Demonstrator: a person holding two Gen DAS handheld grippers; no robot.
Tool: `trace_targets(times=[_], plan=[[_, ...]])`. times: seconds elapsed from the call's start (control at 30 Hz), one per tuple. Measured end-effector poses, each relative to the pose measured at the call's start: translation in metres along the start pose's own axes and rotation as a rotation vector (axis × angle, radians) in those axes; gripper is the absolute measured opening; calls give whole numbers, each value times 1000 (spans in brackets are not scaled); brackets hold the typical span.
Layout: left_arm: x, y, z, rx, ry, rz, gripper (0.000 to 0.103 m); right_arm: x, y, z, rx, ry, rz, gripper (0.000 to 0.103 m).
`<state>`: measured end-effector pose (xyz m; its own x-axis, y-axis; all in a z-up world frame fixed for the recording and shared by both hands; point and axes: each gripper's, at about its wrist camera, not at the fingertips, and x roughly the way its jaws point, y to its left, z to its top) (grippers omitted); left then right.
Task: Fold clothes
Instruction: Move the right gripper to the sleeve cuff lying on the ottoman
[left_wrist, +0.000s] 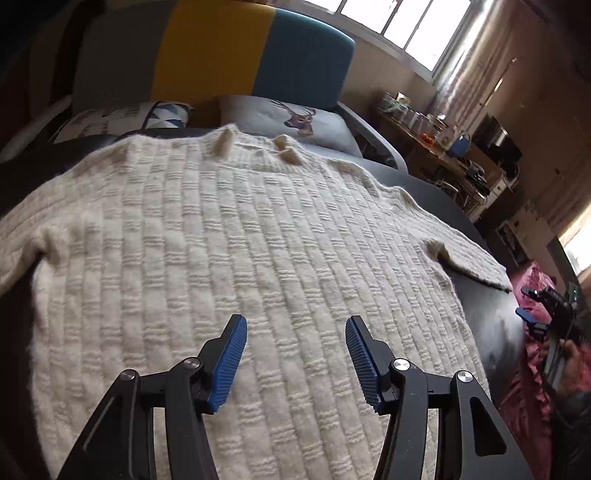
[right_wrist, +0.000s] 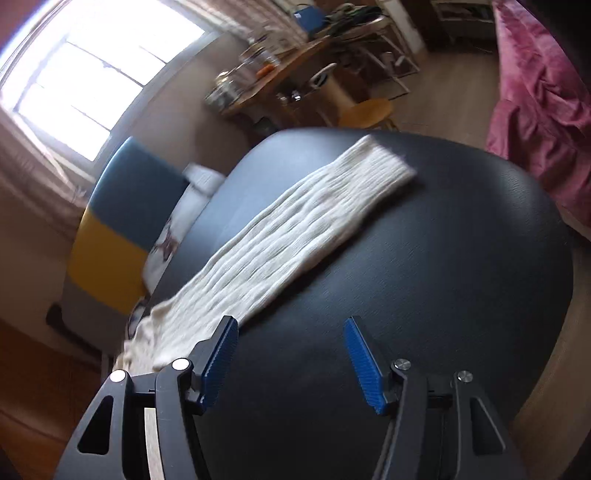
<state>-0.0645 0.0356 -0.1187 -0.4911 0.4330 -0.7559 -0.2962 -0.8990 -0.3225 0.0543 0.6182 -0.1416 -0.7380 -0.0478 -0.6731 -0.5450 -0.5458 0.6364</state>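
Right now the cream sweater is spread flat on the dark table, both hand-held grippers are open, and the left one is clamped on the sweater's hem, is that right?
Not quite. The left hand-held gripper is open above the sweater, holding nothing, as the left wrist view shows. The rest stands: the sweater lies spread on the dark table, and the right hand-held gripper is open too.

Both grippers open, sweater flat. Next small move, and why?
Probably: right gripper moves toward the sleeve and pinches near its cuff. The sleeve lies stretched out across the dark table, unfolded, and the right gripper is nearest it.
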Motion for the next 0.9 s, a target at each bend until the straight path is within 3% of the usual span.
trace_targets(times=[0.13,0.33,0.6,0.77,0.8,0.9], plan=[[27,-19,12,37,45,5,57,22,-21,33,61,-24,-39,62],[60,-34,30,53,90,12,57,54,-16,59,96,-27,34,62],[86,-54,46,134,114,33,57,73,-16,63,192,-104,86,60],[91,-61,38,203,119,61,60,76,-8,62,153,-116,66,67],[91,-60,37,200,120,57,61,77,-5,62,139,-108,68,72],[89,-59,37,191,123,46,63,81,1,62,110,-84,62,73]])
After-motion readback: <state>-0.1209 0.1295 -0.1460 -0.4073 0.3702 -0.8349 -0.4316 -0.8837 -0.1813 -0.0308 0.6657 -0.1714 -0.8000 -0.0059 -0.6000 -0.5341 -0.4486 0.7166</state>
